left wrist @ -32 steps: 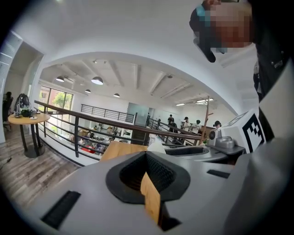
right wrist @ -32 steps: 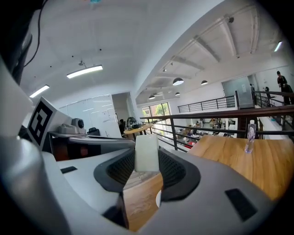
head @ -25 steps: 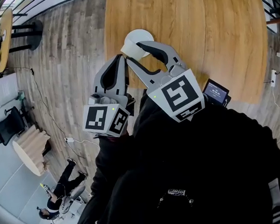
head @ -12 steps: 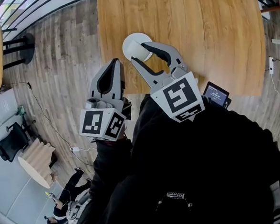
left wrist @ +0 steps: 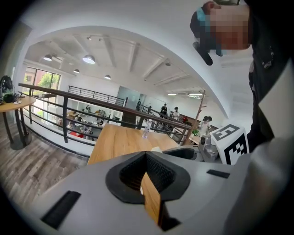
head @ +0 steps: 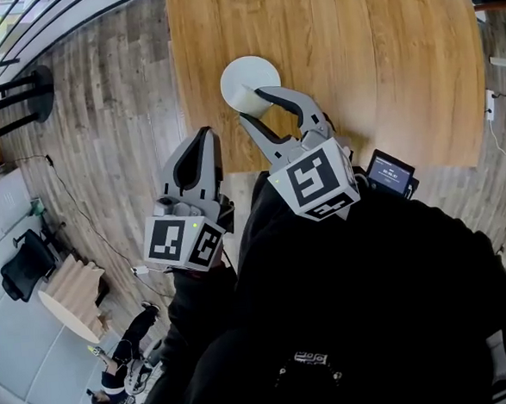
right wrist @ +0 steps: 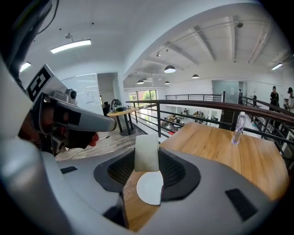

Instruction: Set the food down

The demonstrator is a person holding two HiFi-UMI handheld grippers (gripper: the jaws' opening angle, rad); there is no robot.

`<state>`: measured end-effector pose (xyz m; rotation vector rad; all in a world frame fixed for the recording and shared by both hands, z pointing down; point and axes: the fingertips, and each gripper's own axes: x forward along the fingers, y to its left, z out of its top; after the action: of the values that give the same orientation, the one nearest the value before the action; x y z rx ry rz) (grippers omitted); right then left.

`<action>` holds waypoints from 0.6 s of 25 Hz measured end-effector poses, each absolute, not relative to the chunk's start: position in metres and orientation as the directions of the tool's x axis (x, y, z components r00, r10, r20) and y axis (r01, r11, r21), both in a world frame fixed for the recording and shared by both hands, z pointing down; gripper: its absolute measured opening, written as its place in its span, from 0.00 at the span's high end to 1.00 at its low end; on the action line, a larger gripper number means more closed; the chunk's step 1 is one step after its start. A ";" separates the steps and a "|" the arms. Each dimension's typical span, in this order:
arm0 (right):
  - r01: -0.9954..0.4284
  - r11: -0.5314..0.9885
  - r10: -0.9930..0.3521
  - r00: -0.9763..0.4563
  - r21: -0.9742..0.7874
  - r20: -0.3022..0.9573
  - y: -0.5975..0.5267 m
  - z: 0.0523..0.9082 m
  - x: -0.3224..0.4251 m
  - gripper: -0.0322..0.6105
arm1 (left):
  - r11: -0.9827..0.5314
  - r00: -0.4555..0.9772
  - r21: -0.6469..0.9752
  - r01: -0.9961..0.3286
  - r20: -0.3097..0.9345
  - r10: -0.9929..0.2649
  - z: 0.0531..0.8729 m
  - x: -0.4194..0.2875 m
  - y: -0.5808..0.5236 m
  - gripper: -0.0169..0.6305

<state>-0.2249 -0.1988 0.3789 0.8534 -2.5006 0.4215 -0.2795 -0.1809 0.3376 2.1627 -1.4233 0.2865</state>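
My right gripper (head: pixel 253 102) reaches over the near left part of the wooden table (head: pixel 381 58). It is shut on a white, block-shaped piece of food (right wrist: pixel 147 151), held upright between the pads. The food (head: pixel 247 97) hangs just above a round white plate (head: pixel 248 73) that lies near the table's left edge. In the right gripper view the plate (right wrist: pixel 148 190) shows right under the food. My left gripper (head: pixel 203 136) hovers off the table's edge to the left, over the floor. Its jaws are shut and hold nothing (left wrist: pixel 147 158).
A clear water bottle (right wrist: pixel 238 127) stands far off on the table. A small device with a lit screen (head: pixel 390 168) sits at the table's near edge on the right. A dark railing (right wrist: pixel 193 106) runs along the table's left side. A round side table (right wrist: pixel 120 111) stands beyond.
My right gripper has carried the white food farther over the table, down toward the plate. The left gripper has drawn back from the table's edge.
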 end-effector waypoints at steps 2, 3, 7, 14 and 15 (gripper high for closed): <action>-0.640 0.756 -0.494 -0.692 -0.133 0.526 -0.200 0.387 -0.227 0.68 | -0.305 0.425 0.315 -0.899 0.455 -0.783 0.341 -0.282 -0.181 0.97; -0.643 0.755 -0.494 -0.689 -0.132 0.531 -0.200 0.389 -0.227 0.68 | -0.303 0.425 0.317 -0.899 0.458 -0.781 0.342 -0.283 -0.182 0.97; -0.645 0.753 -0.489 -0.679 -0.128 0.548 -0.203 0.404 -0.232 0.68 | -0.296 0.425 0.326 -0.898 0.467 -0.775 0.348 -0.286 -0.184 0.97; -0.651 0.751 -0.478 -0.655 -0.115 0.585 -0.207 0.431 -0.239 0.68 | -0.283 0.416 0.327 -0.902 0.477 -0.775 0.353 -0.293 -0.188 0.97; -0.651 0.751 -0.476 -0.651 -0.112 0.591 -0.207 0.435 -0.239 0.68 | -0.279 0.412 0.326 -0.903 0.478 -0.776 0.354 -0.295 -0.188 0.97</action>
<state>-0.2387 -0.2068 0.4354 0.8464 -2.4054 0.4285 -0.2946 -0.1878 0.3536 2.1213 -1.4205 0.3031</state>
